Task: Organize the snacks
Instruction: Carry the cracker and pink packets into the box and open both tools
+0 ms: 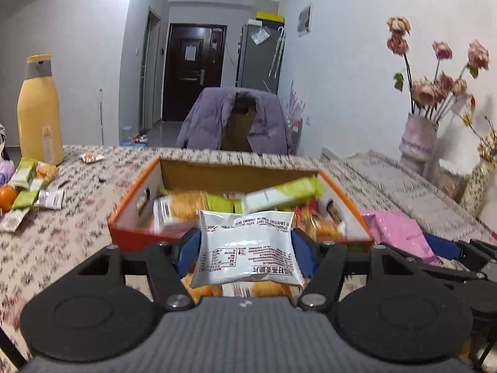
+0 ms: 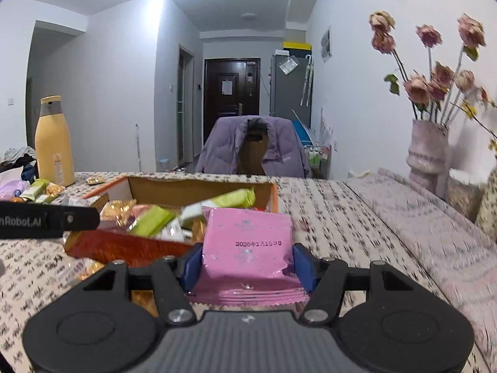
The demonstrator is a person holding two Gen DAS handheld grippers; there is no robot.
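My left gripper (image 1: 245, 242) is shut on a white snack packet (image 1: 247, 248) with red print, held up just in front of the orange cardboard box (image 1: 130, 205). The box holds several snack packs, among them a long green-and-white bar (image 1: 285, 194). My right gripper (image 2: 247, 264) is shut on a pink snack packet (image 2: 248, 242) with a printed date, lifted off the table to the right of the same box (image 2: 124, 247). In the left wrist view the right gripper (image 1: 441, 245) and its pink packet (image 1: 394, 227) show at the right edge.
A yellow bottle (image 1: 38, 112) stands at the table's back left, with loose snack packs (image 1: 28, 183) and an orange fruit (image 1: 6, 197) beside it. A vase of dried roses (image 2: 428, 146) stands at the right. A chair with a purple jacket (image 1: 236, 118) faces the far edge.
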